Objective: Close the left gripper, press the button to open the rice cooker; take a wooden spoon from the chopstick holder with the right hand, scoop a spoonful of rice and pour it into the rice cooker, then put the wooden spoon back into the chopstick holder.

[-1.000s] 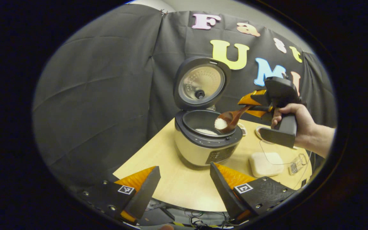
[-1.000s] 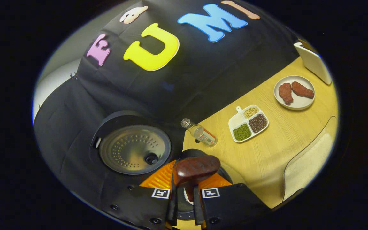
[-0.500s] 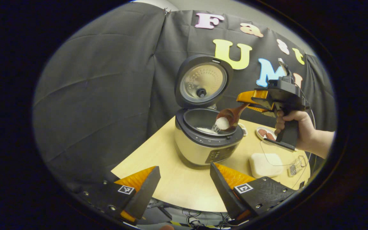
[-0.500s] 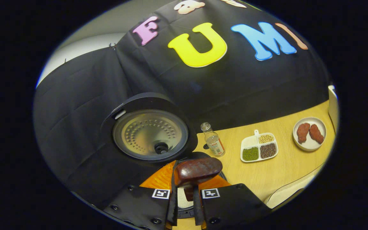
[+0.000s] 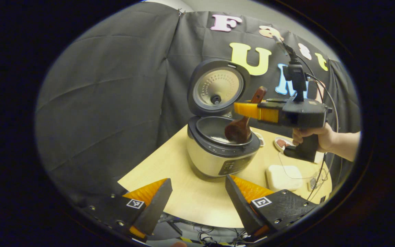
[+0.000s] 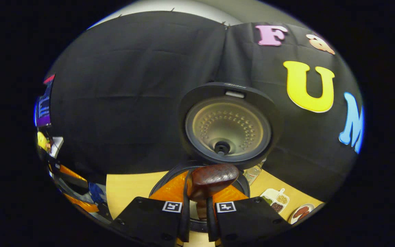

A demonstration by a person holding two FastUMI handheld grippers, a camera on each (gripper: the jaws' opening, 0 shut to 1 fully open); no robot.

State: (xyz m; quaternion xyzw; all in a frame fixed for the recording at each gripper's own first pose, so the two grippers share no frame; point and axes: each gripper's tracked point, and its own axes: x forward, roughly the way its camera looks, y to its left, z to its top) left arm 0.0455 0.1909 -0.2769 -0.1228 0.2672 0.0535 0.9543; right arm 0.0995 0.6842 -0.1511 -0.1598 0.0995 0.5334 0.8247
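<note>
Wooden spoon (image 5: 241,124) tipped bowl-down over open rice cooker (image 5: 219,151), bowl at the pot mouth, handle end sticking up past the fingers; handle butt (image 6: 213,176) seen close in right gripper view. Clamped mid-handle by right gripper (image 5: 252,109), both fingers pressing on the handle. Looks stiff, light, smooth varnished wood, so probably a bit slippery and apt to pivot in a two-finger pinch; hold on the handle well back from the bowl judged right for tipping and for dropping back into the holder handle-up. No rice visible on the bowl from this side; white rice in the pot (image 5: 218,139) just under it, so pour judged done or nearly so. Lid (image 5: 218,87) standing upright at far side, inner plate facing near. Hand (image 5: 312,137) on the right gripper's grip, right of cooker. Left gripper (image 5: 197,202) low at near table edge, fingers wide apart, holding nothing. Table (image 5: 183,192) light wood; white pad (image 5: 281,176) right of cooker, divided dish (image 6: 275,203) and plate (image 6: 302,212) far right. Chopstick holder not made out.
</note>
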